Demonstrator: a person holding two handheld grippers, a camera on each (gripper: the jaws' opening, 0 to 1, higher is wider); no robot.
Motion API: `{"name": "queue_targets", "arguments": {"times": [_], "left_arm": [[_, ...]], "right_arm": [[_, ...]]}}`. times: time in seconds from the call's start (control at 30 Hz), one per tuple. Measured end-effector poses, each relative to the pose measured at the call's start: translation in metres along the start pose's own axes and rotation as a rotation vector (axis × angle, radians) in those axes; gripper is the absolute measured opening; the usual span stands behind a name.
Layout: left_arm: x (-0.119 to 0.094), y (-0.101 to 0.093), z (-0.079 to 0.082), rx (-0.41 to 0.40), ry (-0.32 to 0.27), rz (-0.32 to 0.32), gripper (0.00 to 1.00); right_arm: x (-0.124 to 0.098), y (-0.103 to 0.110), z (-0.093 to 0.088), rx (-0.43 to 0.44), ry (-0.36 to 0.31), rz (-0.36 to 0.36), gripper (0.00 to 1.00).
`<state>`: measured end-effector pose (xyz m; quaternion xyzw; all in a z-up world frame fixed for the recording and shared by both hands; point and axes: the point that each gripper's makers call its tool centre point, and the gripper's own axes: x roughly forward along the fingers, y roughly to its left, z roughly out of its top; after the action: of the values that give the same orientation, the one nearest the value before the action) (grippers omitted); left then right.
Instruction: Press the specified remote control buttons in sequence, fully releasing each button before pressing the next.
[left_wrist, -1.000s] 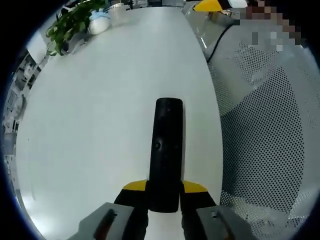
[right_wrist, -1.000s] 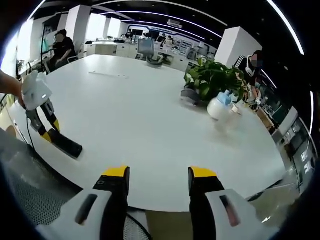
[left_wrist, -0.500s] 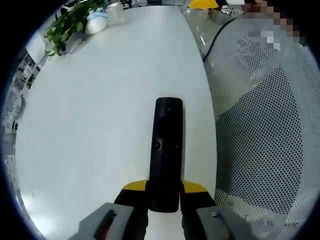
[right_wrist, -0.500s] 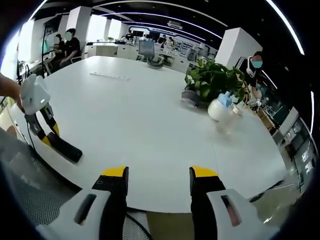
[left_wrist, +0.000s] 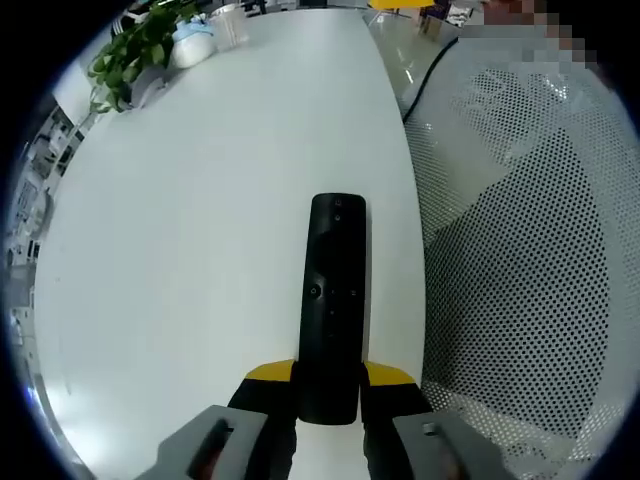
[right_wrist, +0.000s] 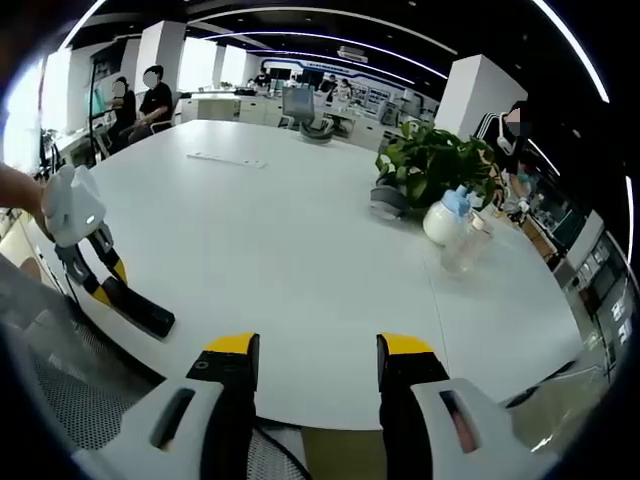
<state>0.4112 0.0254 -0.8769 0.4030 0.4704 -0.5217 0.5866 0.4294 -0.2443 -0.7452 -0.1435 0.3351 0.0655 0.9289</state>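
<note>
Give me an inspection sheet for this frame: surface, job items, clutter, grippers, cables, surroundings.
Surface: white table, large, rounded.
Job items: black remote, clamped at its near end, sticking out over the table edge.
Clutter: potted plant, white bottle with blue cap, clear cup, all at the far side.
Grippers: left gripper shut on the remote; right gripper open, holding nothing.
Cables: dark cable beside the table.
Surroundings: mesh chair; open office with people seated.
</note>
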Motion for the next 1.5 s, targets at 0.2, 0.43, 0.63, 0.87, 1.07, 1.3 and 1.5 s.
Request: {"name": "queue_targets", "arguments": {"times": [0.2, 0.43, 0.63, 0.87, 1.07, 1.3, 1.5], "left_arm": [[0.000, 0.000, 0.000, 0.019, 0.000, 0.000, 0.23], [0.001, 0.000, 0.000, 0.007, 0.021, 0.008, 0.24], [0.001, -0.001, 0.000, -0.020, -0.003, 0.024, 0.24], [0.001, -0.002, 0.003, -0.054, -0.045, 0.033, 0.24], [0.002, -0.005, 0.006, -0.092, -0.111, 0.044, 0.23], [0.004, -0.014, 0.016, -0.101, -0.163, 0.053, 0.23], [0.005, -0.016, 0.020, -0.100, -0.173, 0.055, 0.24]], "right_arm": [[-0.001, 0.001, 0.002, 0.005, -0.012, 0.009, 0.46], [-0.003, 0.008, 0.007, 0.012, -0.044, 0.052, 0.46], [-0.004, 0.010, 0.012, 0.021, -0.066, 0.065, 0.43], [-0.003, 0.016, 0.013, 0.011, -0.065, 0.098, 0.43], [-0.002, 0.032, 0.012, 0.025, -0.042, 0.198, 0.37], [-0.004, 0.048, 0.021, 0.061, -0.023, 0.308, 0.18], [0.011, 0.081, 0.045, 0.059, -0.023, 0.459, 0.00]]}}
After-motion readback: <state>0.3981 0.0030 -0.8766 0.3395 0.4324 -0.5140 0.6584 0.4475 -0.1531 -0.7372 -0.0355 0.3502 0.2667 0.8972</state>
